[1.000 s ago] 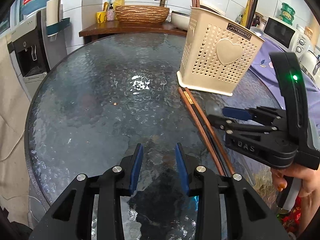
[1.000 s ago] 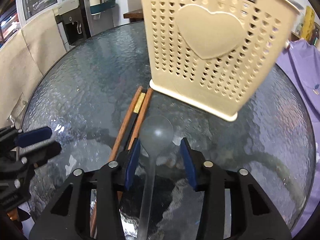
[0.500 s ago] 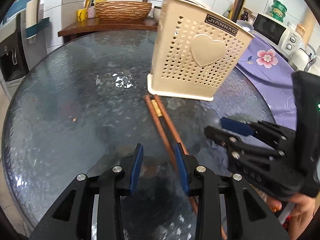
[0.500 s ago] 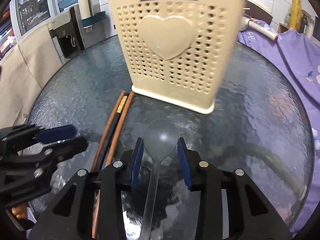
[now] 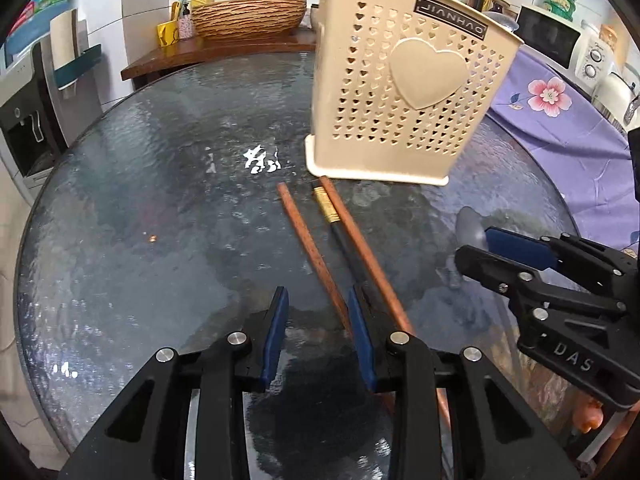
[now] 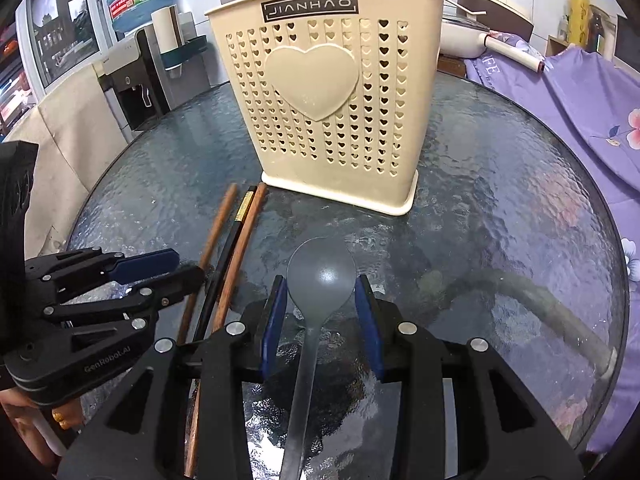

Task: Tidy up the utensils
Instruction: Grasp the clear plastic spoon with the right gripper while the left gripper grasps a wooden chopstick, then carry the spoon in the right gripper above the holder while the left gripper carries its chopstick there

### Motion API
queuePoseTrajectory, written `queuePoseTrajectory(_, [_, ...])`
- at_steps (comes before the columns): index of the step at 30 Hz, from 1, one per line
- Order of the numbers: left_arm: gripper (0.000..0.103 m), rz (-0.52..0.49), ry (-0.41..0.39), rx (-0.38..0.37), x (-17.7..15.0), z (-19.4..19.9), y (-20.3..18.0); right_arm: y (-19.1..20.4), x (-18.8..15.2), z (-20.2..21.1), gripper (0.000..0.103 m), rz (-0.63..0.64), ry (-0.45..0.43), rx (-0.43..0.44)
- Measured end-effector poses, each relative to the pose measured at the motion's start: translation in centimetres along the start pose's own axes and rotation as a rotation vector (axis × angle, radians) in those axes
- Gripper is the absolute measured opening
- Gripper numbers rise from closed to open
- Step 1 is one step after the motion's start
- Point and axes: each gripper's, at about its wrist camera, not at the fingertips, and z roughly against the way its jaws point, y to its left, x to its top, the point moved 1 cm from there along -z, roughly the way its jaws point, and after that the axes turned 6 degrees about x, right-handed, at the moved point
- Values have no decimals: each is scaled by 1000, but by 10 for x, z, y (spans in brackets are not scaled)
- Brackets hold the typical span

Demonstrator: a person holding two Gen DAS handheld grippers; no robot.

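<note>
A cream perforated utensil holder (image 5: 404,92) (image 6: 332,108) with a heart stands on the round glass table (image 5: 140,200). Three chopsticks, two brown and one black (image 5: 340,240) (image 6: 232,248), lie in front of it. A grey spoon (image 6: 318,280) lies flat on the glass, its bowl toward the holder. My right gripper (image 6: 320,304) is open, with its blue pads on either side of the spoon's neck. My left gripper (image 5: 318,328) is open just above the glass, with a brown chopstick running between its pads near the right one. The right gripper also shows in the left wrist view (image 5: 496,248).
Utensils stand inside the holder. A purple flowered cloth (image 5: 568,120) covers the surface to the right. A wooden shelf with a woven basket (image 5: 248,16) is behind the table. A water dispenser (image 5: 24,120) stands at the left.
The left gripper has swung right, over the chopsticks. The right gripper has drawn back from the holder and narrowed around the spoon's neck. One brown chopstick now lies a little apart from the others.
</note>
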Motion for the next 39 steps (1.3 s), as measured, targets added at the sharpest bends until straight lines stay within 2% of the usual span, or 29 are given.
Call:
queuePoseTrajectory(11, [30,36,9,45,30,-18,7,-3,-1,8,36,-3,-15,-9])
queuePoseTrajectory(19, [10,36,28,65,49,-35,3,-8,1,8,36,-5,-19,-27])
queuePoseTrajectory(28, [6,50,21,55,54,-40,2,-9,4,8,36,-9,-42,-29])
queuePoseTrajectory(33, [6,46,-28,39,56,-20,0,-10,6,19,36,-9,-70,-20])
queuePoseTrajectory(39, [6,33,-148,-3,60,35,-5,-7,14,44,36,-5,-125,4])
